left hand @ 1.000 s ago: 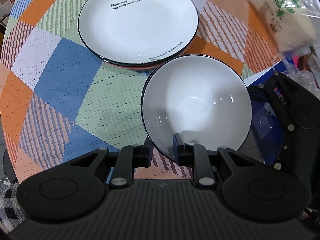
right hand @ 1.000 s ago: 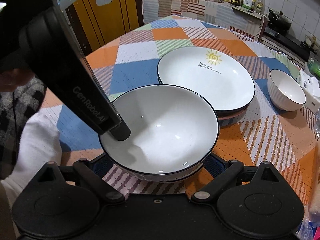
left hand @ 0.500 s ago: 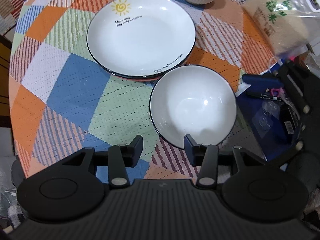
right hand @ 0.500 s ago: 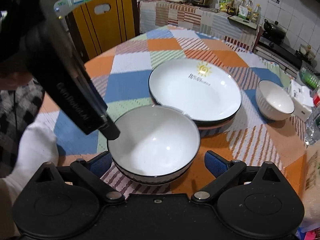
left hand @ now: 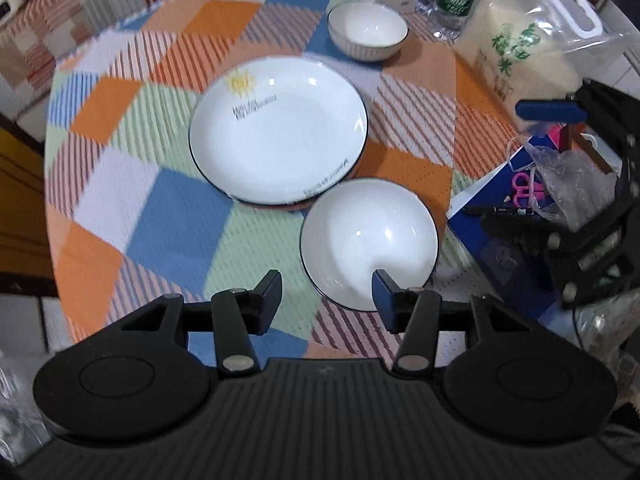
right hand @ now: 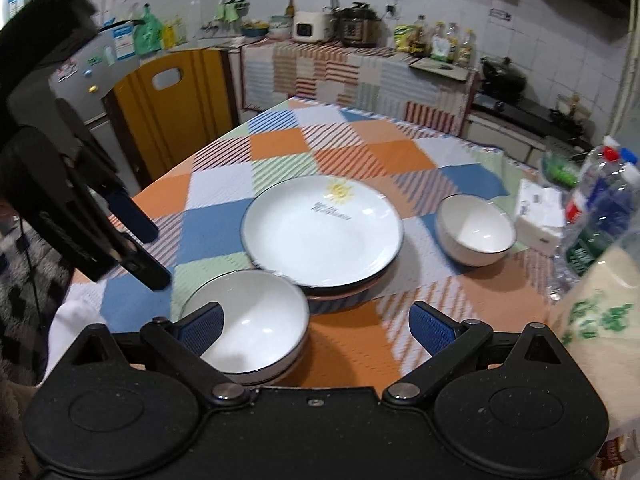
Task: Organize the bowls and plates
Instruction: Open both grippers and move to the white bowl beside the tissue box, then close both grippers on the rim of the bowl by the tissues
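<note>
Left gripper (left hand: 326, 290): released, jaws spread wide, nothing between them. Its right fingertip overlaps the near rim of the large bowl (left hand: 370, 240) in the left wrist view; whether it touches cannot be determined. The gripper is raised above the table and looks steeply down at it.

Right gripper (right hand: 316, 326): released, jaws spread wide, nothing held. Its left finger hides part of the large bowl (right hand: 256, 320). The gripper points across the table toward the kitchen counter (right hand: 360, 68).

Large bowl: upright on the tablecloth (left hand: 168, 216), at the near edge of the table. A second rim shows under it in the right wrist view, so it appears to sit nested in another bowl.

Plate stack (left hand: 278, 140): just beyond the large bowl, edges overlapping in view. The top plate carries a sun mark; the printed text is blurred and unreadable. The lower plates show only as thin edges.

Small bowl (left hand: 367, 30): upright, apart from the stack, on the far side.

Beside the small bowl: a tissue pack (right hand: 540, 216), water bottles (right hand: 600, 208) and a rice bag (left hand: 520, 60), cut off in the right wrist view.
</note>
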The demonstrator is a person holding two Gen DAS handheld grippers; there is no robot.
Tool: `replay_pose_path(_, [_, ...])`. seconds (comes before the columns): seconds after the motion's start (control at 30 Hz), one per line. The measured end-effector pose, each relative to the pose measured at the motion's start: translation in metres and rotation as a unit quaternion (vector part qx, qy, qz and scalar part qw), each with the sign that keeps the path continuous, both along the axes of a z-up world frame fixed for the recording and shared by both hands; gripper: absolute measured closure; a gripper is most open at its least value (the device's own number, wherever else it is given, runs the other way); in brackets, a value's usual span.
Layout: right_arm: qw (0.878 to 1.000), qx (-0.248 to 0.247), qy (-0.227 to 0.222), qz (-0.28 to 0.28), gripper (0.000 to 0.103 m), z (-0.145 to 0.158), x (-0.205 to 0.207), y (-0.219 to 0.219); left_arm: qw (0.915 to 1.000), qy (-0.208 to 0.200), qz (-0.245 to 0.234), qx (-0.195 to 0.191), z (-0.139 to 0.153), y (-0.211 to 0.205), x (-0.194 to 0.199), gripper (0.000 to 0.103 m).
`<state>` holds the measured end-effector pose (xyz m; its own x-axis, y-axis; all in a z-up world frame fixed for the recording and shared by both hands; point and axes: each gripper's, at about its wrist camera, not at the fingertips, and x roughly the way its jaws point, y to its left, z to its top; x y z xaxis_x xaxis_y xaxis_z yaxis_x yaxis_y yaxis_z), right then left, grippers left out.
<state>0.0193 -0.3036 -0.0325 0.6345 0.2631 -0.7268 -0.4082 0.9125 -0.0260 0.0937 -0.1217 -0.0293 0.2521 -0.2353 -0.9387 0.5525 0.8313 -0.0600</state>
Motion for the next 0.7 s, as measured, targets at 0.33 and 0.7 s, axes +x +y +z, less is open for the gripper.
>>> replay_pose_path(0.33, [0.997, 0.033, -0.061, -0.036, 0.002, 0.009, 0.008, -0.031, 0.9983, -0.051, 0.001, -0.027, 0.032, -0.002, 0.020, 0.047])
replay_pose_path(0.7, [0.991, 0.053, -0.088, -0.086, 0.002, -0.023, 0.069, -0.048, 0.9958, -0.037, 0.010, -0.083, 0.012, -0.029, 0.099, 0.046])
